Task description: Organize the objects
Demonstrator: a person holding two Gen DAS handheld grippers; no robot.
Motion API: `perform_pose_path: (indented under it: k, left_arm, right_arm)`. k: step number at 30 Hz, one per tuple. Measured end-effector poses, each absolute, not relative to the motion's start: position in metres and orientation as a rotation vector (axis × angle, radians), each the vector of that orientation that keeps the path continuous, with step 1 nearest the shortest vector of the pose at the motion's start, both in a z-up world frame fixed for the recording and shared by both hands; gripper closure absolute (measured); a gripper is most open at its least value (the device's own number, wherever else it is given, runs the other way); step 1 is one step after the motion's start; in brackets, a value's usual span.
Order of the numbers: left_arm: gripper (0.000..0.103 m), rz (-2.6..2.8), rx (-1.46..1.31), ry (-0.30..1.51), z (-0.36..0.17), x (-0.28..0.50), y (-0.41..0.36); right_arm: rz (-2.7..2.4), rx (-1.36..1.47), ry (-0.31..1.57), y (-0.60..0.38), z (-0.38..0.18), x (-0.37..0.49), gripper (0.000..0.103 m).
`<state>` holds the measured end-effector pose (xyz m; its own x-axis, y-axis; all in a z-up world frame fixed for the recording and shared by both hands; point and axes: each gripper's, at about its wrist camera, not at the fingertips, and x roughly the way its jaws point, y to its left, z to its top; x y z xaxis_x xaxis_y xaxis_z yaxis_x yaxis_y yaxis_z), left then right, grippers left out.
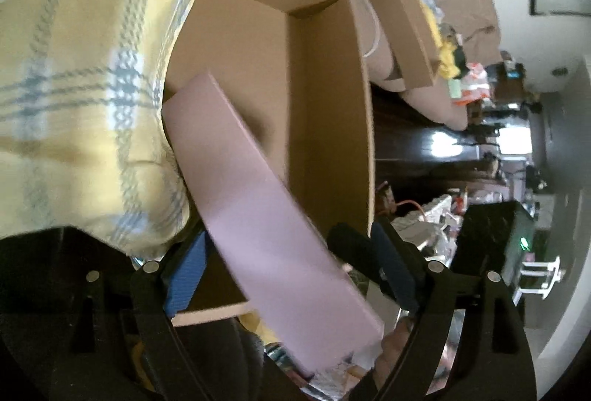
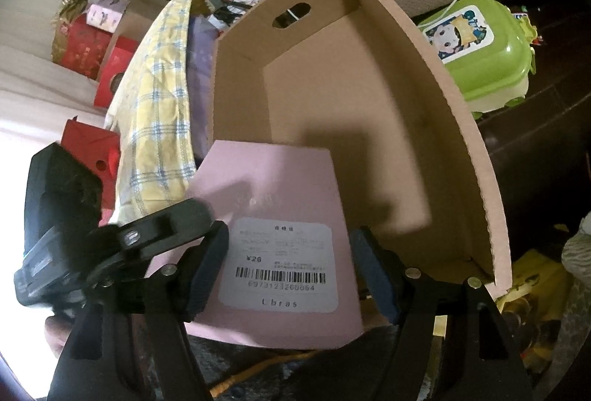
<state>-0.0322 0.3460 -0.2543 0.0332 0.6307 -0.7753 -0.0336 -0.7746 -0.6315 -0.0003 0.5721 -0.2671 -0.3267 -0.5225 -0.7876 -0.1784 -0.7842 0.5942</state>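
While the yellow plaid cloth point(image 1: 74, 76) blocks the left of the left wrist view, the cardboard box's point(image 2: 369, 98) near wall stays hidden behind the pink box point(image 2: 273, 216). That flat pink box carries a white barcode label point(image 2: 280, 264). It tilts over the carton's near edge, between the right gripper's point(image 2: 288, 271) pads, which seem to touch its sides, though a firm pinch is unclear. The left gripper point(image 1: 291, 268) stands spread, its pads clear of the pink box.

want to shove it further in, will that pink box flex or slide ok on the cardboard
The pink box probably stays stiff: its edges look straight and crisp. Its smooth faces should slide easily over the cardboard box floor. It leans over the front rim, so it may tip down inside when pushed.
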Motion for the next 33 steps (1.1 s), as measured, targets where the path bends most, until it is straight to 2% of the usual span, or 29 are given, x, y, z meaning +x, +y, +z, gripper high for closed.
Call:
perform_pose_path:
  k: [15, 18, 23, 28, 33]
  left_arm:
    - [0.020, 1.845, -1.665, -0.457, -0.181, -0.013, 0.313]
    - [0.019, 1.856, -1.644, -0.429, -0.169, -0.008, 0.305]
    - [0.019, 1.903, -1.616, -0.390, -0.152, -0.009, 0.293]
    - [0.019, 1.952, -1.570, -0.383, -0.138, -0.010, 0.280]
    - [0.019, 1.967, -1.565, -0.400, -0.134, -0.014, 0.272]
  right_arm:
    - [-2.155, 1.709, -0.828, 0.551, -0.273, -0.005, 0.034]
    - [-2.142, 1.695, -0.838, 0.548, -0.271, -0.004, 0.040]
    - [-2.045, 1.557, -0.894, 0.546, -0.251, 0.003, 0.064]
    - [-1.952, 1.419, -0.889, 0.535, -0.222, 0.011, 0.071]
    - [-1.889, 1.424, -0.657, 0.503, -0.207, 0.022, 0.072]
